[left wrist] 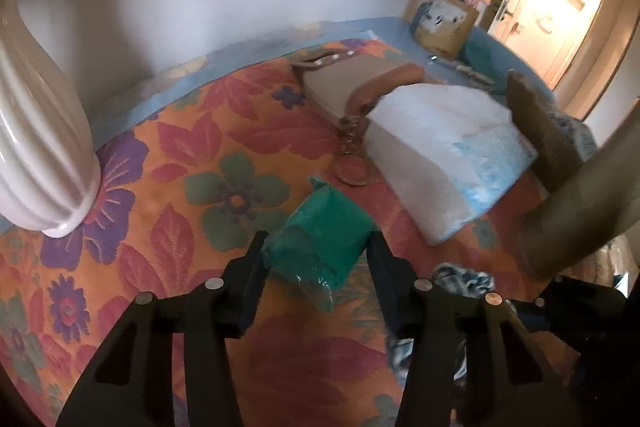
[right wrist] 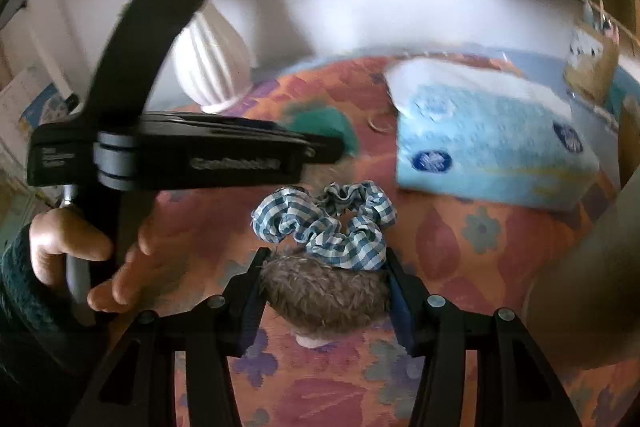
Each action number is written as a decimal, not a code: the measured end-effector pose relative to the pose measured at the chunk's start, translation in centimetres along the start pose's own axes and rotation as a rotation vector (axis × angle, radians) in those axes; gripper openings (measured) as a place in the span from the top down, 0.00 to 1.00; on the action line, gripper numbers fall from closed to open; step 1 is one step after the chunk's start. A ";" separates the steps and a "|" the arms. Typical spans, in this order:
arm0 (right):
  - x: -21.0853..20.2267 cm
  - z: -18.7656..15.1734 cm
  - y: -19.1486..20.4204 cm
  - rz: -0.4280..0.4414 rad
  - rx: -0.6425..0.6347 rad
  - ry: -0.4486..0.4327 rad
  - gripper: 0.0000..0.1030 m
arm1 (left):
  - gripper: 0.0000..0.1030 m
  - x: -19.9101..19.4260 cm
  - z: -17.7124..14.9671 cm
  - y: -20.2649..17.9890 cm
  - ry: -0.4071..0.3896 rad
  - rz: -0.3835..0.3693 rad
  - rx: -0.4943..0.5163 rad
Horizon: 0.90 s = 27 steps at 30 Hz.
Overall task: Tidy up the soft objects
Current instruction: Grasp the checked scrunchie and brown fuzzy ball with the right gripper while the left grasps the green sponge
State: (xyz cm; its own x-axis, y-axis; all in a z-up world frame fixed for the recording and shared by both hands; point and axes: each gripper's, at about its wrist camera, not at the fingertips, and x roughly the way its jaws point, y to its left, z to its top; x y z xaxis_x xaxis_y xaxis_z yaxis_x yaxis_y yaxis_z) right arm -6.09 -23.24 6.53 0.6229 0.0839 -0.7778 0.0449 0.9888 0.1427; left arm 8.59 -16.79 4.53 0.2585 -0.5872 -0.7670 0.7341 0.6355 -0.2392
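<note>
Here the left gripper (left wrist: 316,247) clamps a green packet (left wrist: 326,227), the right gripper (right wrist: 324,283) a brown fuzzy thing (right wrist: 326,297); the tissue pack's (right wrist: 492,151) logo is unreadable.

Both grippers matte black plastic w/ angular, ribbed finger arms, round silver screw heads on each linkage. Left gripper (left wrist: 316,247): black pads. Right gripper (right wrist: 326,273): blue pad faces inside fingers. From the right wrist cam, the left unit's body is a black block w/ small white lettering (unreadable), grey collar, metal handle rod. Person's hand (right wrist: 76,255) wears a dark teal knit sleeve (right wrist: 16,291).
</note>
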 end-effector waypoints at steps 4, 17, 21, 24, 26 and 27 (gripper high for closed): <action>-1.4 -0.6 1.6 -0.002 -0.086 -0.076 0.50 | 0.57 -2.9 -1.7 0.2 -0.043 0.081 -0.058; -0.4 -2.7 4.1 0.117 -0.008 0.062 0.50 | 0.57 -15.2 -17.2 1.2 -0.094 0.488 -0.478; -0.9 -2.8 4.4 0.116 -0.031 0.050 0.50 | 0.56 -16.2 -19.5 2.0 -0.129 0.497 -0.550; -0.6 -2.6 4.4 0.125 -0.043 0.058 0.43 | 0.54 -15.8 -20.4 2.4 -0.134 0.464 -0.595; -0.4 -2.6 4.8 0.151 -0.066 0.073 0.31 | 0.47 -16.1 -20.6 1.8 -0.147 0.407 -0.583; -0.5 -2.7 4.9 0.154 -0.070 0.071 0.30 | 0.40 -16.3 -20.8 1.6 -0.150 0.351 -0.582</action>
State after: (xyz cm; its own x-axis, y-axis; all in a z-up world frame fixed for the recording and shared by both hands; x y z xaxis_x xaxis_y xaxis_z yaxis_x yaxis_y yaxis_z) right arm -8.24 -18.13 5.96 0.5613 0.2409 -0.7918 -0.1024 0.9696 0.2224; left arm -7.53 4.18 4.23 0.5336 -0.3337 -0.7771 0.1461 0.9414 -0.3040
